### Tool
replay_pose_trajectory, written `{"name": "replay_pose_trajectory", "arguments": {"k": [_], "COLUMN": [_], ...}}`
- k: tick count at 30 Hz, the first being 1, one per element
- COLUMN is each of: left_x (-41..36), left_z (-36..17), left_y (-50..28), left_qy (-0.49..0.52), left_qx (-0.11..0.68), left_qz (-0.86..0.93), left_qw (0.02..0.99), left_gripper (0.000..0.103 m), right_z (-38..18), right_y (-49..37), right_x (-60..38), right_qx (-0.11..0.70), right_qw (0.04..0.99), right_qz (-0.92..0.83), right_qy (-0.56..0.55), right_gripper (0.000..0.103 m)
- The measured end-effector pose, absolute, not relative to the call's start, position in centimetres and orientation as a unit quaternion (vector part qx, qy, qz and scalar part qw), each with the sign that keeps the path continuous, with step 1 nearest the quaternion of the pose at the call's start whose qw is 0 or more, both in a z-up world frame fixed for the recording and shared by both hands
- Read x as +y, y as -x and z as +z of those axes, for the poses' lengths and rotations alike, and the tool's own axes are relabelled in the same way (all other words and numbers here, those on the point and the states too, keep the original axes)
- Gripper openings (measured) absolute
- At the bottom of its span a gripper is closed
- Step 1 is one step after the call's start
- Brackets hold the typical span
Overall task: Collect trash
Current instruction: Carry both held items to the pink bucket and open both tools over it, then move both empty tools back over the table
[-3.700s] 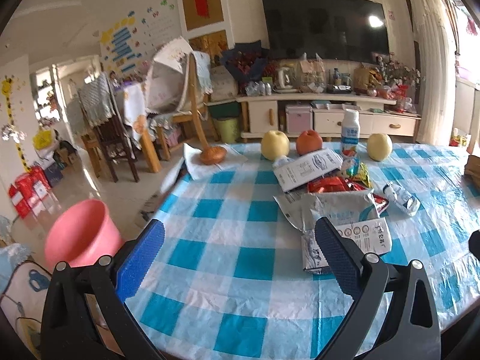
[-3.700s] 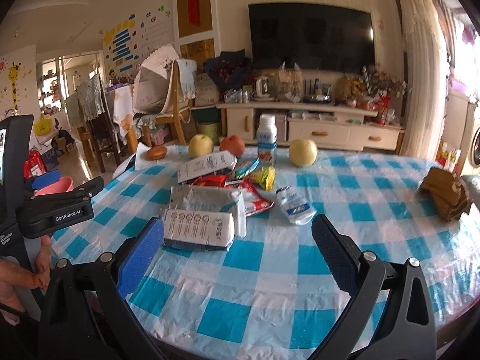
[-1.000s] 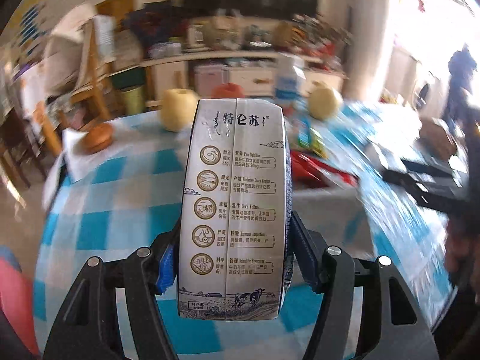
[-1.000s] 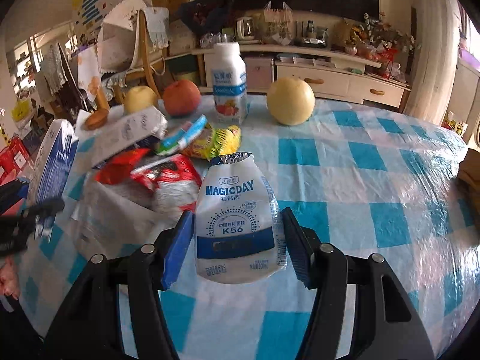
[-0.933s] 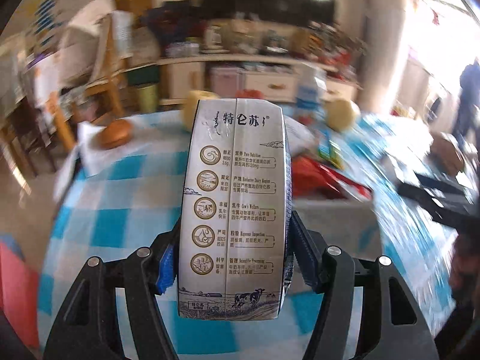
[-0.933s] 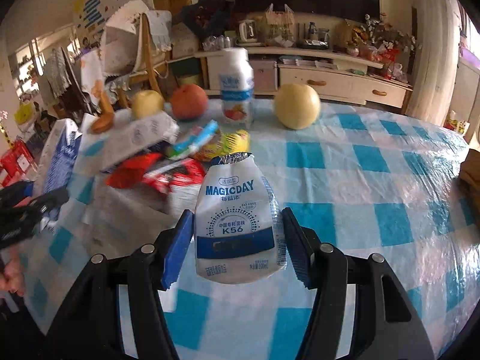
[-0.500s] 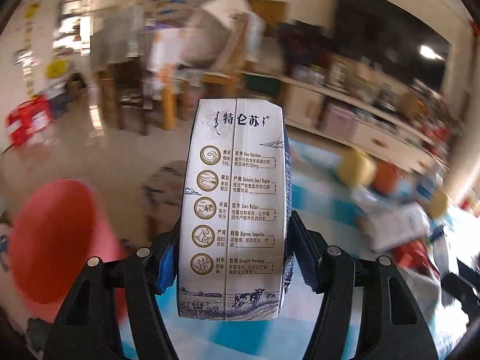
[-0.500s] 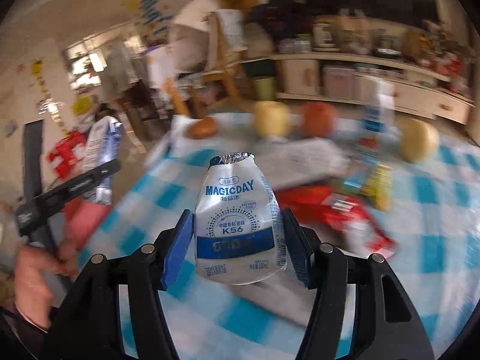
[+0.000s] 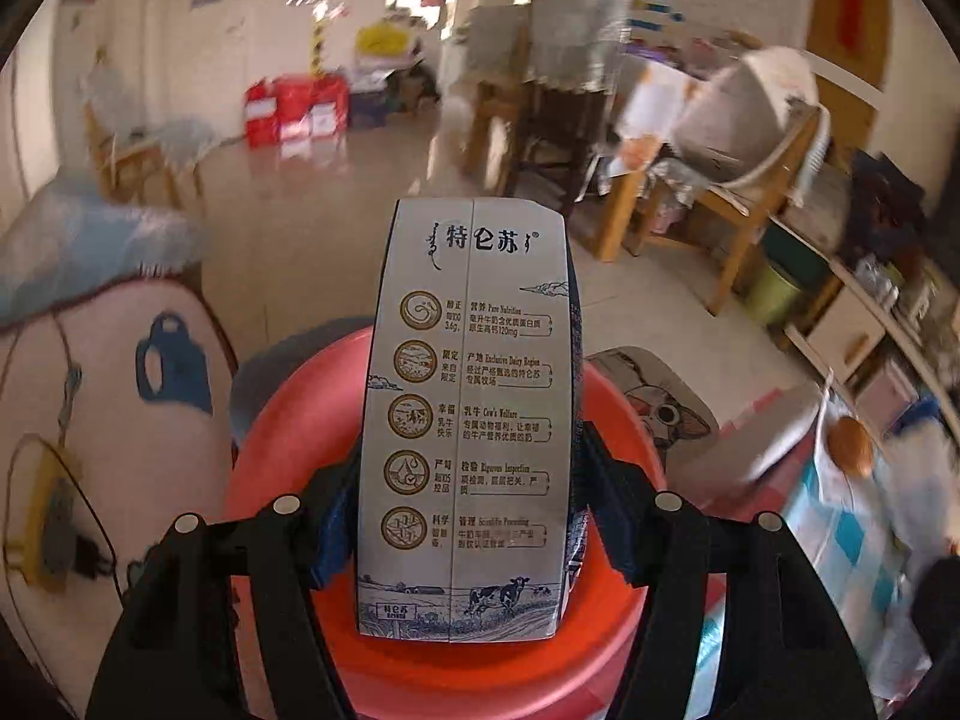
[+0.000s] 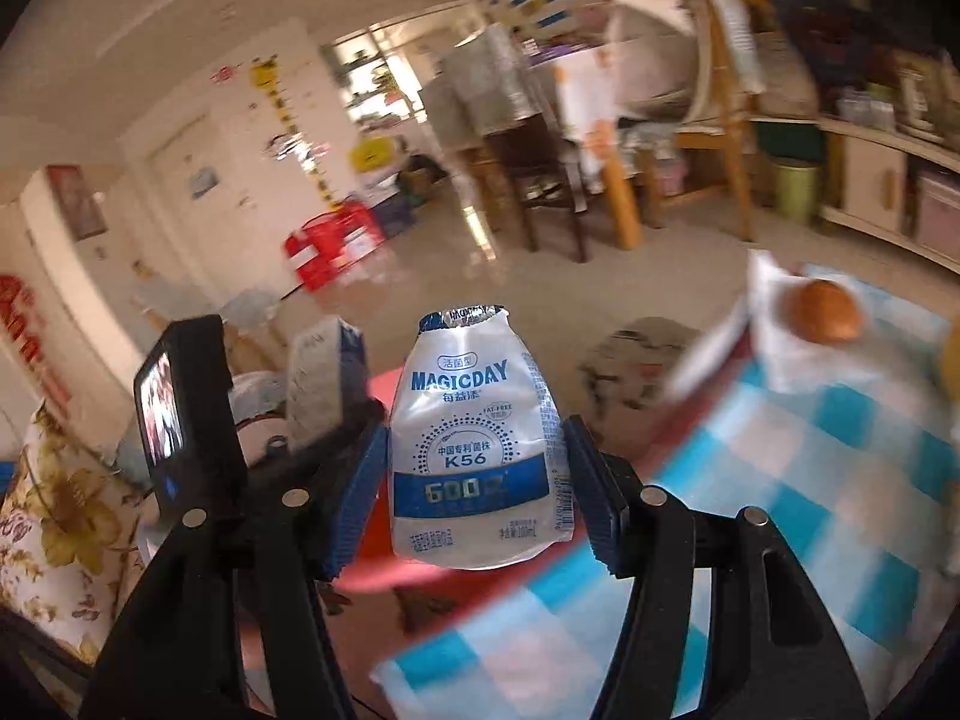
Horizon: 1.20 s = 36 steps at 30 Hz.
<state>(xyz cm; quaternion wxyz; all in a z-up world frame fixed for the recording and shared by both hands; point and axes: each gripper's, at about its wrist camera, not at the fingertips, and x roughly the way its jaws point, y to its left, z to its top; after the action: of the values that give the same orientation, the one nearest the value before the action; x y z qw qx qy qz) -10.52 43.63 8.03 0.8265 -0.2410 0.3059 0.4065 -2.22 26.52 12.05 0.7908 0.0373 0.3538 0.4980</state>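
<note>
Carton (image 9: 465, 420) above red bin (image 9: 288, 456)

My left tongs (image 9: 465, 516) clamp a grey milk carton (image 9: 468, 420) upright over the red bucket (image 9: 288, 456); my right tongs (image 10: 477, 492) clamp a crumpled white bottle (image 10: 474, 456).

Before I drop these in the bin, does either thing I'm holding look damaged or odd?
The small drink bottle in the right gripper looks squashed, with its foil top torn open. The milk carton in the left gripper looks intact, held over the red bin.
</note>
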Motion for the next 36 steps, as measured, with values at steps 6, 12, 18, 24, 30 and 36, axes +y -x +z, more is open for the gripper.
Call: {"name": "replay_pose_trajectory", "arguments": {"k": [6,12,18,24,30,36], "left_x": [46.8,49.5,49.2,45.7,42.3,38.2], "left_z": [5.6,3.7,4.9,7.7,9.3,10.6], "left_y": [11.6,12.5,13.0,11.3,10.0,11.0], "left_qy": [0.288,0.307,0.290,0.225,0.204,0.217], "left_qx": [0.320,0.337,0.308,0.293,0.274,0.171], "left_qz": [0.416,0.438,0.450,0.431,0.377,0.312], "left_qw": [0.801,0.775,0.787,0.823,0.861,0.909], "left_gripper": [0.065,0.066,0.091,0.095,0.095,0.095], "right_z": [9.3,7.7,8.8,9.6,9.4,9.6], "right_y": [0.9,0.7,1.6,2.7,4.5,6.8], "right_x": [32.3,33.9,31.3,25.5,19.1,15.1], "right_qx": [0.389,0.405,0.378,0.351,0.326,0.288], "right_qw": [0.764,0.750,0.786,0.834,0.875,0.899], "right_qz": [0.513,0.519,0.485,0.423,0.354,0.329], "right_qy": [-0.044,-0.061,-0.068,-0.059,-0.058,-0.017], "right_gripper": [0.061,0.079,0.093,0.095,0.096,0.098]}}
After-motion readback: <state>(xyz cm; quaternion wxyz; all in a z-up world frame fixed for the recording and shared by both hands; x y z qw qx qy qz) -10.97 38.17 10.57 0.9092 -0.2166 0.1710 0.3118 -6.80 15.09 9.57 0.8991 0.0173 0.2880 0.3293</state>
